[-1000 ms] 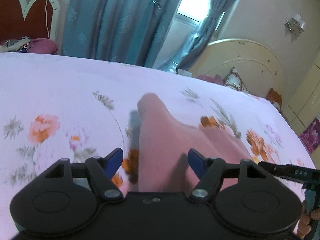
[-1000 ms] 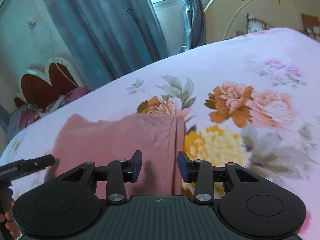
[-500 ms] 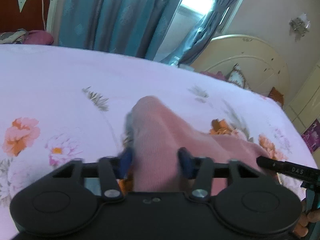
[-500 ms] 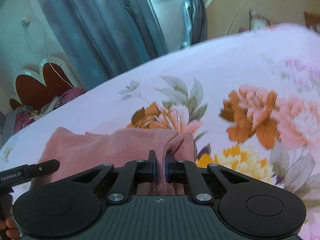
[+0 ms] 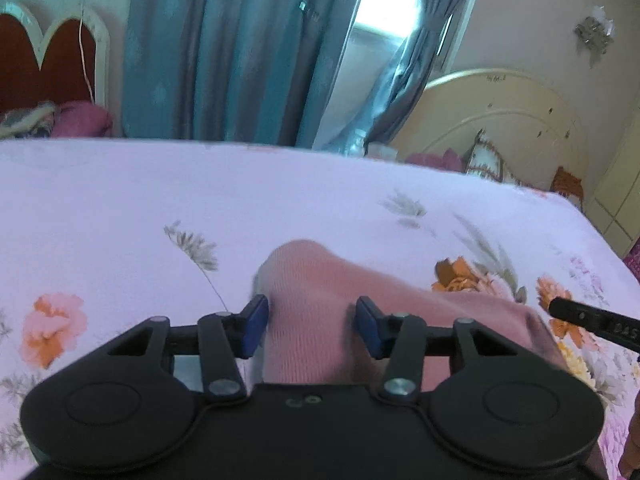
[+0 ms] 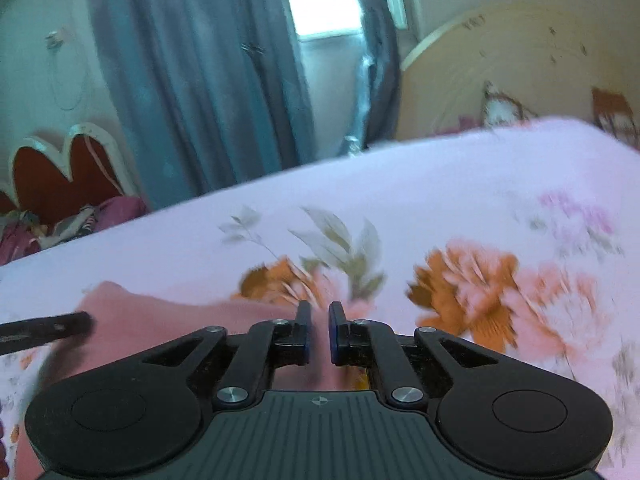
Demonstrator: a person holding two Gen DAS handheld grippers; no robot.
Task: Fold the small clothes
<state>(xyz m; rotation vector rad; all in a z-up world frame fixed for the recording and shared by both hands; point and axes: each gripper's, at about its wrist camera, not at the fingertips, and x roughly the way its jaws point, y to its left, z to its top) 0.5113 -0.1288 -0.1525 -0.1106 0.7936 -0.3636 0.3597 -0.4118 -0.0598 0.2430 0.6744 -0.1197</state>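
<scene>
A small pink ribbed garment (image 5: 316,300) lies on the floral bed sheet (image 5: 160,200). In the left wrist view my left gripper (image 5: 307,326) has its blue pads around a raised fold of the garment, jaws partly closed against the cloth. In the right wrist view my right gripper (image 6: 319,332) is shut on the garment's (image 6: 160,320) right edge, with cloth pinched between the pads. Each gripper's tip shows at the edge of the other's view.
The bed's pink floral sheet (image 6: 480,200) fills both views. Blue curtains (image 5: 224,48) and a window stand behind the bed. A cream headboard (image 5: 500,128) with pillows is at the right. A red scalloped headboard (image 5: 44,64) is at the far left.
Both grippers closed on the pink garment, the right fully and the left partway. Both have lifted and moved forward over the bed with the cloth.
</scene>
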